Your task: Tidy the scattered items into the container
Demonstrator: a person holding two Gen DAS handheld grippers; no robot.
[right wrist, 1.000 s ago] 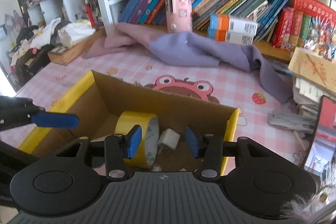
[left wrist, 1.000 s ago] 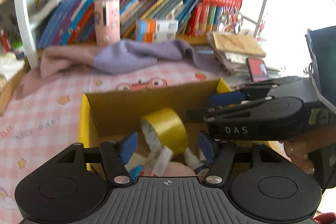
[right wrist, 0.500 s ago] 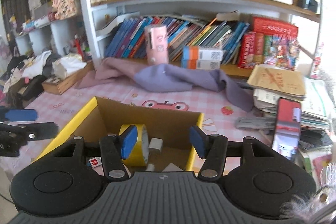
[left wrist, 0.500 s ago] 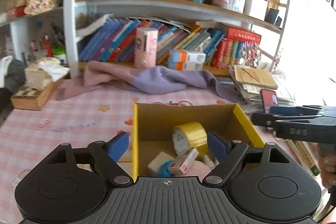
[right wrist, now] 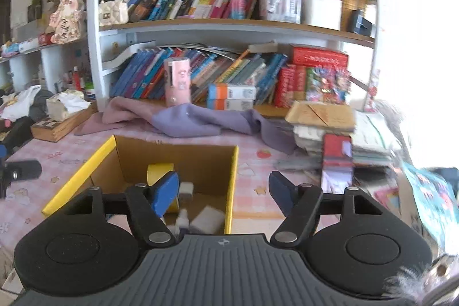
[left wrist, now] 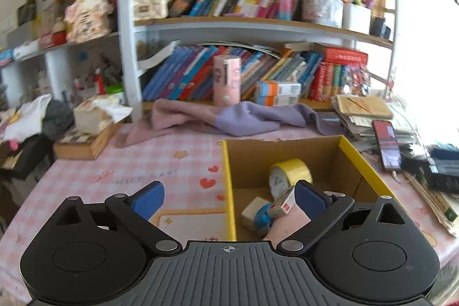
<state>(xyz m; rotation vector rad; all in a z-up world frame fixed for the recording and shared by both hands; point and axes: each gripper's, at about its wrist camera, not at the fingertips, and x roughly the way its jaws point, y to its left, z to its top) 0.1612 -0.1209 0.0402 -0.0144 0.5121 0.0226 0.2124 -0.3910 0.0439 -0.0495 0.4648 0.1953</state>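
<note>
On the pink checked counter (left wrist: 120, 171), far left, a flat wooden tray (left wrist: 83, 144) holds crumpled tissue, well apart from the work. Left tongs (left wrist: 229, 198): jaws opening, spread wide, nothing between them. Just right of their blue pads (left wrist: 147, 198) stands the cardboard box (left wrist: 287, 146), corrugated brown walls, yellow-taped rims, open top. Inside: a yellow tape roll (left wrist: 289, 174) on edge, a small red-and-white carton (left wrist: 282, 205) tilted against it, a white block (left wrist: 254, 210), something blue and something soft pink, too hidden to name. Right tongs (right wrist: 221, 187): jaws opening, empty, straddling the box's right wall. Further right, a phone (right wrist: 337, 162) leans on a slumped paper stack (right wrist: 324, 112). No loose small items show on the counter, so the tidying looks about finished. Risks: a pad could catch the thin wall and drag the light box; the round roll could tip; a sweep rightward could topple the phone or stack.
</note>
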